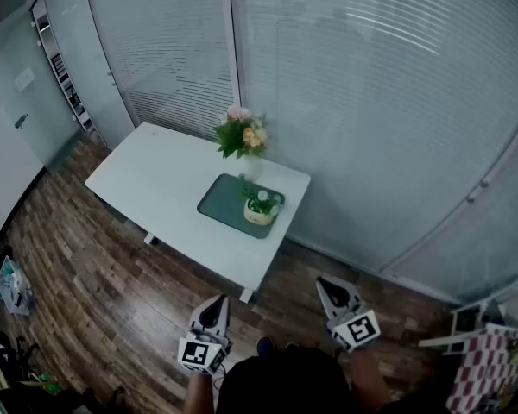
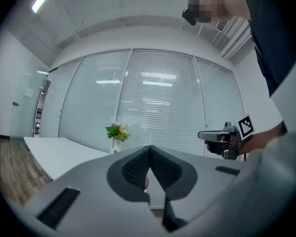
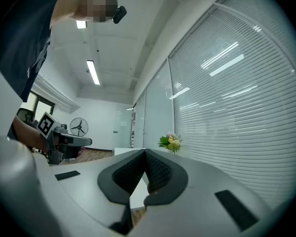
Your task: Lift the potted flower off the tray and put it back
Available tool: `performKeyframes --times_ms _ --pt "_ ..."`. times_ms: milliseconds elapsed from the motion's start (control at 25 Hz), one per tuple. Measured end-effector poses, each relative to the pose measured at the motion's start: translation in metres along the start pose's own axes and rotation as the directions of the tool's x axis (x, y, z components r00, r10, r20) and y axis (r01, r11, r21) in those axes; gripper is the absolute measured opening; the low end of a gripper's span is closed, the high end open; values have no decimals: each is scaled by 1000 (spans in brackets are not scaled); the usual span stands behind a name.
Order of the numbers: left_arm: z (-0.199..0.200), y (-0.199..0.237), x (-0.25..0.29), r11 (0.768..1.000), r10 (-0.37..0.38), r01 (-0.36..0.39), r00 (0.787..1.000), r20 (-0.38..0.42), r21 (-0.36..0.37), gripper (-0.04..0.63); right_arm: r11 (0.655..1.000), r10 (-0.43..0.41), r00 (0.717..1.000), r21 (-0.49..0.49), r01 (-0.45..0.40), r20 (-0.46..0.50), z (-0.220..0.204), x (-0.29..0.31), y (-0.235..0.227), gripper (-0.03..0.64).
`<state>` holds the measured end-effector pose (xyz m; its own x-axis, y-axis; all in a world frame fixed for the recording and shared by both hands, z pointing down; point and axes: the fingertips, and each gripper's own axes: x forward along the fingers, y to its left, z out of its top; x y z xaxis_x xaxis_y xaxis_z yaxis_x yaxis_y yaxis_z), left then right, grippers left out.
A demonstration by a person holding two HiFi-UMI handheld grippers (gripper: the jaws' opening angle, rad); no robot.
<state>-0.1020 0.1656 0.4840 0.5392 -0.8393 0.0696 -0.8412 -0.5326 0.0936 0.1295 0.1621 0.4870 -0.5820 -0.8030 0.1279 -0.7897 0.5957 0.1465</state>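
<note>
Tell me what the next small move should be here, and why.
Probably carry both grippers forward to the table. The left gripper and right gripper are shut, empty and held well short of its near edge, while the potted flower sits untouched on the green tray.

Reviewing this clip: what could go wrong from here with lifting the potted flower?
The left gripper and right gripper are shut and far from the white table; arriving shut could knock over the small cream pot of flowers. The leafy bouquet in a pale vase stands just behind the dark green tray, so overshooting may tip it. The tray lies near the table's edge; a shove could slide it off.
</note>
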Motion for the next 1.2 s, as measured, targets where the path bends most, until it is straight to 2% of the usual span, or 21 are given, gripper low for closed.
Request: performKeyframes --times_ms 320,440,520,640,680,720,760,800,920,1000,1200 --pt "-7 17 -5 1000 15 -15 1000 -4 -4 6 999 -6 999 33 5 52 6 14 8 2" --pt "-5 22 -4 1000 12 -12 1000 9 -6 6 998 -33 998 47 30 60 6 19 3 2" --pt "0 24 -6 1000 21 -22 999 26 20 6 997 -54 995 58 50 83 7 19 -2 2" --pt "7 25 -10 993 33 -38 998 45 115 9 996 -65 988 63 57 141 14 19 -3 5" --pt "10 25 -11 993 25 -31 998 57 113 21 996 -65 986 68 55 156 17 20 -3 13" --pt "12 26 -11 996 14 -20 997 72 90 99 996 -61 985 71 50 161 19 24 -1 88" --pt "14 29 -10 998 6 -12 996 89 64 199 997 -53 986 70 43 155 18 27 0 214" --pt "15 31 -9 999 5 -9 995 102 46 236 997 -45 989 64 36 141 16 30 1 270" --pt "15 31 -11 998 -14 7 995 103 66 265 999 -28 995 32 25 96 9 34 8 325" --pt "13 31 -11 996 -34 26 995 92 85 273 1000 -19 994 22 17 107 14 36 16 354" --pt "12 33 -8 997 -51 45 994 100 61 279 998 -30 991 62 22 127 21 35 20 371"
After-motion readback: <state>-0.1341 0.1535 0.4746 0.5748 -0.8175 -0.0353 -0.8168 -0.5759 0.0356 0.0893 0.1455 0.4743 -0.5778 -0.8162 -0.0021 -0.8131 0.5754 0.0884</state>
